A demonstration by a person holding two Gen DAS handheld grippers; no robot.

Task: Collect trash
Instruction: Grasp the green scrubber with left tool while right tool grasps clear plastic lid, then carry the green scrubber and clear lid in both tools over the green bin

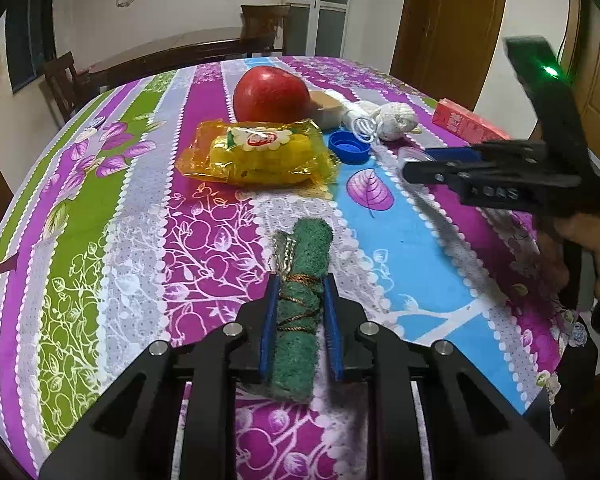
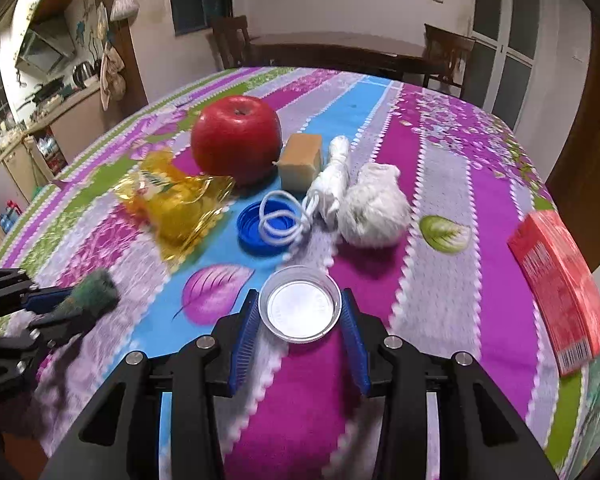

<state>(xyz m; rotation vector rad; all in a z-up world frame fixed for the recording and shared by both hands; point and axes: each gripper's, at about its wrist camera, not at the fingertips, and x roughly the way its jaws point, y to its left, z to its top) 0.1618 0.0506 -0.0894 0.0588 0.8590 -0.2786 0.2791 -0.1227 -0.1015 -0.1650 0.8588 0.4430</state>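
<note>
The left gripper (image 1: pixel 298 280) pinches the rolled green scouring pad (image 1: pixel 300 304) lying well in front of the apple (image 1: pixel 270 94); the right gripper (image 2: pixel 300 300), fingers spread, should close squarely on the clear plastic lid (image 2: pixel 300 304) beyond the blue cap (image 2: pixel 266 226).

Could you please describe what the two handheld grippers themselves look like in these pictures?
Both are black, angular plastic frames with triangular cut-outs and round silver bolt heads. The left gripper and right gripper each carry two narrow blue ribbed pads on their fingers. Seen from the side, the right gripper has pale raised lettering on its body and a small green light on the black block above it.
</note>
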